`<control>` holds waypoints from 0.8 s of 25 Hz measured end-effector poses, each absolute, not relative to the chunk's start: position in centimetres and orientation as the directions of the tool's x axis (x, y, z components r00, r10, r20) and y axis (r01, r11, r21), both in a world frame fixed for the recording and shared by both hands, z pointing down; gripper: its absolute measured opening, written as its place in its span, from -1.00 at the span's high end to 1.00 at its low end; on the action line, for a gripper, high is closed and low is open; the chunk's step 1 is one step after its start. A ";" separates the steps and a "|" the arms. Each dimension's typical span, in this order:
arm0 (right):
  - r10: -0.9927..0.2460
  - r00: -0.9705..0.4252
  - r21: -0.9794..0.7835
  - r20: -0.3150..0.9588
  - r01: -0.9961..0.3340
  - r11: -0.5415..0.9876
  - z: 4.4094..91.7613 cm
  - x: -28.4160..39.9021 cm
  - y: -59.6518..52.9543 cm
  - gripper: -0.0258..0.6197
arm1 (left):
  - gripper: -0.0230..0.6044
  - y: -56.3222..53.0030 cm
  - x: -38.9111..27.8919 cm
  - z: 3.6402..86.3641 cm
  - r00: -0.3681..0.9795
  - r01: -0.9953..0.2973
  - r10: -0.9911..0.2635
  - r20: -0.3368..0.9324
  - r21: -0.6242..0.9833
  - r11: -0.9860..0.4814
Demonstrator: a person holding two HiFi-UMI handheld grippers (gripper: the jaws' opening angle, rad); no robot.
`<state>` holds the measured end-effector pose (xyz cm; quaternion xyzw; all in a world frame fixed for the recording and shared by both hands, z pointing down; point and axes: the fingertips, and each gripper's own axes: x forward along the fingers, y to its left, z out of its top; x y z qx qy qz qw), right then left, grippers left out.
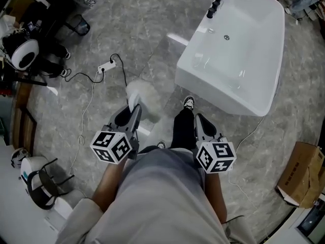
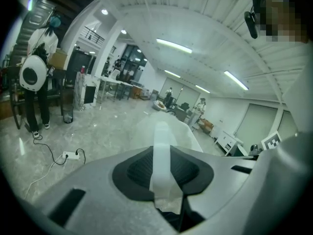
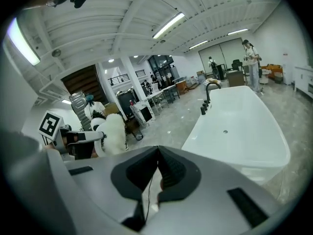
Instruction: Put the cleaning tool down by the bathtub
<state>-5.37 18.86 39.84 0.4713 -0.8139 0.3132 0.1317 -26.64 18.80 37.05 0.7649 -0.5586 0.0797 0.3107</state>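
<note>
Head view: your left gripper (image 1: 133,110) holds a fluffy white duster (image 1: 143,92) above the grey floor. Its head is off to the left of the bathtub's (image 1: 238,60) near corner and apart from it. Your right gripper (image 1: 199,119) sits just beside your shoe (image 1: 189,103), nearer the tub. A power strip (image 1: 105,66) lies on the floor further left, and a cardboard box (image 1: 303,173) stands by the right edge.

Left gripper view: your jaws are partly closed, clamped on the duster's white handle (image 2: 161,151), which runs straight out ahead.

Right gripper view: your jaws meet at their tips with nothing between them. The bathtub fills the right side, its black faucet (image 3: 208,94) on the far rim, and the duster's head shows at the left.
</note>
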 end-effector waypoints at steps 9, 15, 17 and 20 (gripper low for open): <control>-0.679 -0.565 -0.429 0.468 -0.817 0.384 39.4 -1.5 4.9 0.89 | 0.67 6.2 -22.7 35.4 0.329 -0.916 -0.815 0.478 0.370 -0.153; -0.665 -0.585 -0.426 0.463 -0.805 0.412 39.3 0.6 -3.1 0.89 | 0.66 -1.5 -19.7 35.3 0.333 -0.921 -0.811 0.481 0.352 -0.170; -0.660 -0.590 -0.419 0.465 -0.803 0.423 39.3 1.3 -5.4 0.89 | 0.67 -3.8 -18.8 35.4 0.334 -0.921 -0.812 0.479 0.348 -0.173; -0.649 -0.598 -0.413 0.470 -0.799 0.438 39.3 2.0 -8.2 0.89 | 0.67 -6.6 -17.9 35.7 0.328 -0.921 -0.816 0.476 0.355 -0.163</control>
